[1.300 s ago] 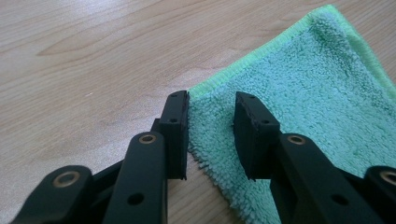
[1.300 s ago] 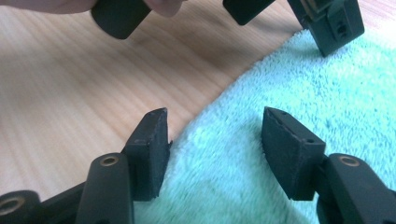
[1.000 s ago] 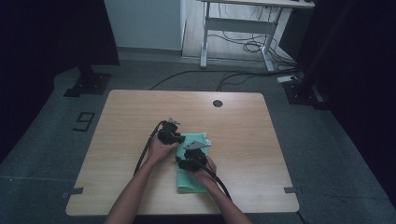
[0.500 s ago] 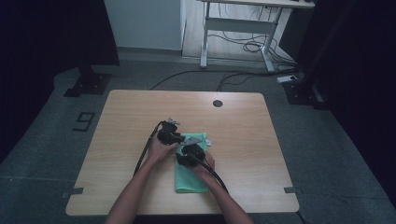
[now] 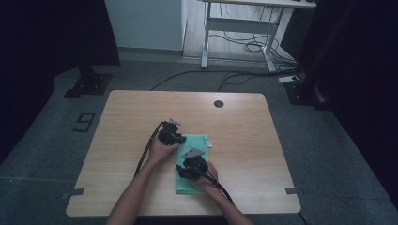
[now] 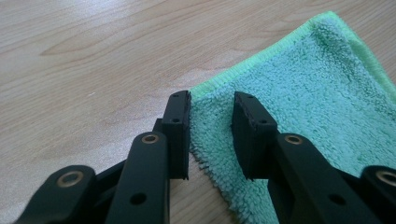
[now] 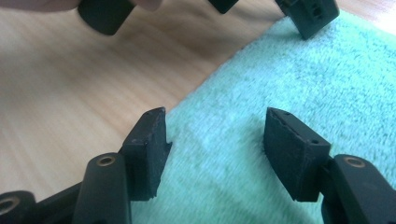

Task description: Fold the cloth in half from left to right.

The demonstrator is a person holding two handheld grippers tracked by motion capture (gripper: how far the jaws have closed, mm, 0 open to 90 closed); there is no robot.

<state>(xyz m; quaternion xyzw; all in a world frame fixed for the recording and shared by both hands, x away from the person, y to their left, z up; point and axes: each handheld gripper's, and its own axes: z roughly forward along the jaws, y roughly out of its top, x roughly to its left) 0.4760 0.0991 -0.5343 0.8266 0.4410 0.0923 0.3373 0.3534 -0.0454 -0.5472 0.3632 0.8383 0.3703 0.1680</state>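
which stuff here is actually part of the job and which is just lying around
Part of the job:
- green towel, folded on the table
- left gripper, open at the towel's corner
- right gripper, open over the towel, jaws just opening, nothing between them

Just lying about:
- white desk frame beyond the table
- cables on the floor
- black stand base

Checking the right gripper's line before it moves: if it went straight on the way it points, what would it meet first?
Probably the green towel: the right gripper stands open over it, and beyond lies the left gripper, though depth is unclear.
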